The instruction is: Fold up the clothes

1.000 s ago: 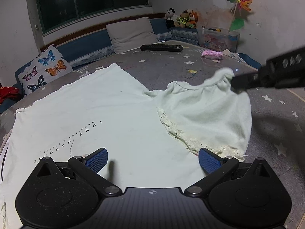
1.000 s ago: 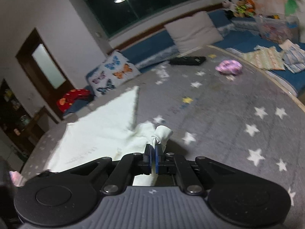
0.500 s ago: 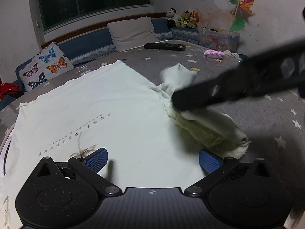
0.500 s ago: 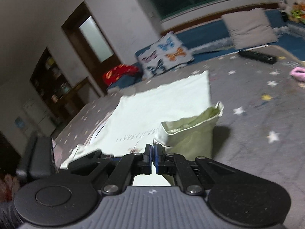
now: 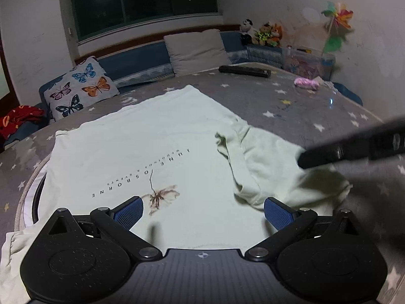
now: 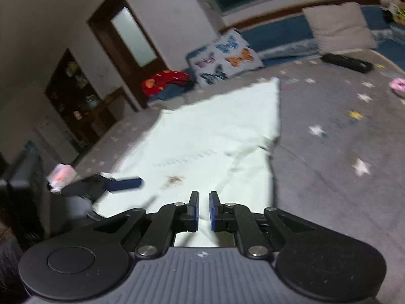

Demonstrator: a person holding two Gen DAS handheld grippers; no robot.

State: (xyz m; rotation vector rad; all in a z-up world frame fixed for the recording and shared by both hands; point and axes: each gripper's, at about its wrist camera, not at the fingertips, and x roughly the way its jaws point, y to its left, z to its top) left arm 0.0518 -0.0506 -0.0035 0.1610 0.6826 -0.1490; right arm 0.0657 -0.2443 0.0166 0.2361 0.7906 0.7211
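One pale T-shirt (image 5: 141, 141) lies spread flat on the grey star-print bed cover (image 5: 291, 106), its long axis running from the near edge away toward the butterfly pillow (image 5: 81, 86), the printed lettering reading upside down from here. At its near left, the left gripper (image 5: 202, 210) hovers over the cloth, fingers spread wide and grasping nothing. To the right, the shirt's sleeve (image 5: 273, 167) sits folded in over the body, rumpled. Farthest right, the right gripper (image 6: 203, 209) is just parting its fingers, a narrow gap showing with only the cloth beneath visible through it.
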